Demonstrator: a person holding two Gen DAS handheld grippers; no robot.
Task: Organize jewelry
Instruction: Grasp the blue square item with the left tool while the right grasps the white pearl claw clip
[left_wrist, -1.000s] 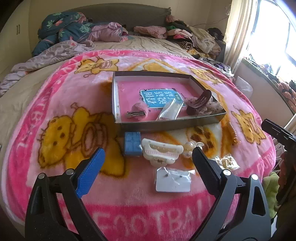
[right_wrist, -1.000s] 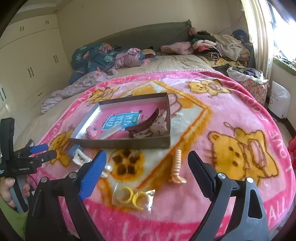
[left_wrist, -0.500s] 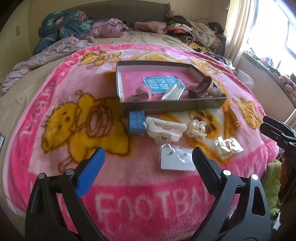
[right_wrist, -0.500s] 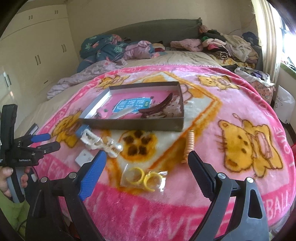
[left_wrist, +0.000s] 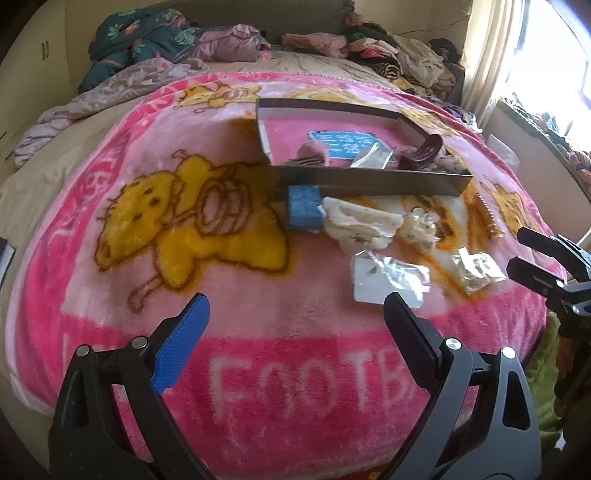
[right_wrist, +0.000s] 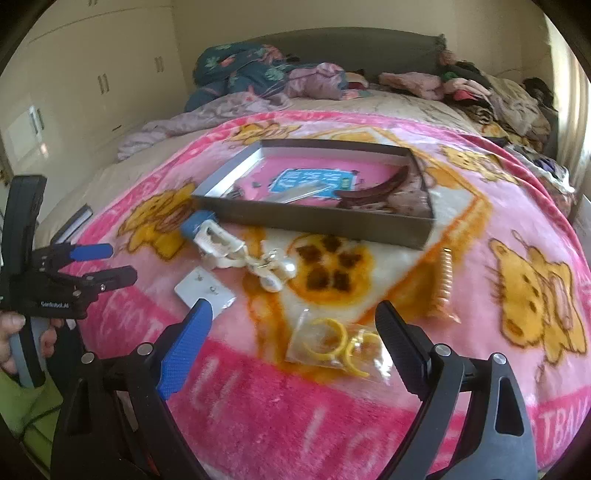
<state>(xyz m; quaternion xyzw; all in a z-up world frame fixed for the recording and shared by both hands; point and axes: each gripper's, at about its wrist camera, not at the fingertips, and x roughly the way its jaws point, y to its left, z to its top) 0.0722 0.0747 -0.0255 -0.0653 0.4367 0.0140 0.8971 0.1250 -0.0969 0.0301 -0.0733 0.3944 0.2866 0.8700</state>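
Note:
A shallow grey box (left_wrist: 369, 181) (right_wrist: 317, 219) with a pink floor lies on the pink blanket and holds a dark claw clip (right_wrist: 373, 188), a blue card and a small bag. In front of it lie a blue block (left_wrist: 303, 207), a white hair claw (left_wrist: 360, 225) (right_wrist: 221, 247), a pearl clip (right_wrist: 273, 269), an earring card (left_wrist: 388, 284) (right_wrist: 205, 290), a bag of yellow rings (right_wrist: 332, 343) (left_wrist: 476, 269) and an orange spiral clip (right_wrist: 445, 284). My left gripper (left_wrist: 295, 343) is open over the blanket's near edge. My right gripper (right_wrist: 295, 343) is open around the ring bag.
Piled clothes and quilts (left_wrist: 177, 48) cover the far end of the bed. Cream wardrobes (right_wrist: 92, 96) stand at the left, a bright window (left_wrist: 546, 62) at the right. A hand (right_wrist: 14, 339) holds the left tool at the bed's near edge.
Both grippers have drawn back toward the near edge of the bed and dropped lower. The ring bag now sits between the right fingers. Nothing was picked up.

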